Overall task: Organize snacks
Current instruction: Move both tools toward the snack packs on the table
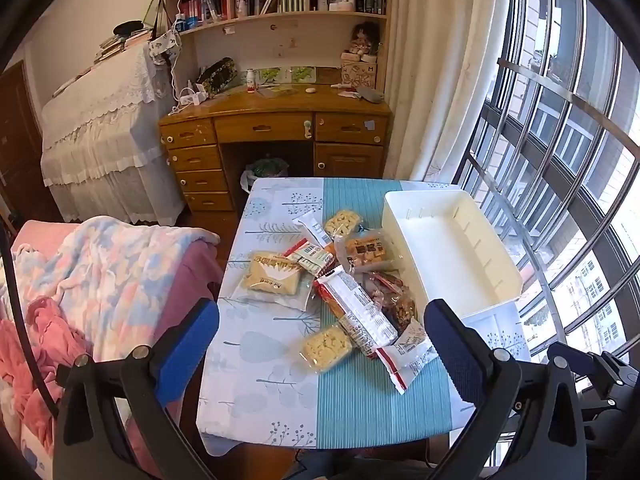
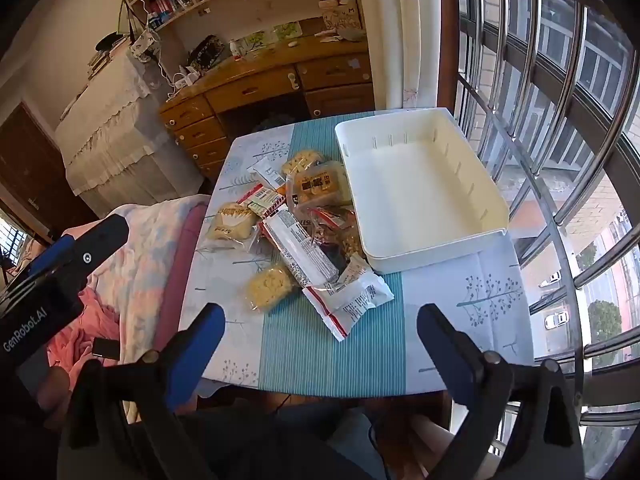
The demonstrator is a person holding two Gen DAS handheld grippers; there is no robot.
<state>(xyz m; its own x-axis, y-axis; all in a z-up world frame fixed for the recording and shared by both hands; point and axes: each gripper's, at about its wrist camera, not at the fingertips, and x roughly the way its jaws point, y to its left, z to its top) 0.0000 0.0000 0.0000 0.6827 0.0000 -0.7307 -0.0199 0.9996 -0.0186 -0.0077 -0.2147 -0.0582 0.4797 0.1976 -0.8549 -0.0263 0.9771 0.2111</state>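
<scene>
Both tongs held above the near edge of the worktop [image 2: 460,304], tilted down at the pile. Left tongs [image 1: 320,332] wide open, nothing between the pads. Right tongs [image 2: 320,332] also wide open, empty.

Snack pile [image 2: 296,232] sits mid-worktop, ahead of both tongs. White bin [image 2: 420,184] touches the pile's right side, empty inside, long axis running away from me twd the window corner.

Nearest item: white wrapper w/ red strip [image 2: 348,300], just ahead of the right tongs and roughly centred between its pads. Long axis runs diagonal, near-left to far-right, so not square to the opening. In the left view the same wrapper [image 1: 404,354] lies close by its right pad, off-centre.

Judgement: right tongs nearer and better lined up; bin also on that side, so short carry. Prob needs a slight wrist turn to close across the wrapper's short side.
</scene>
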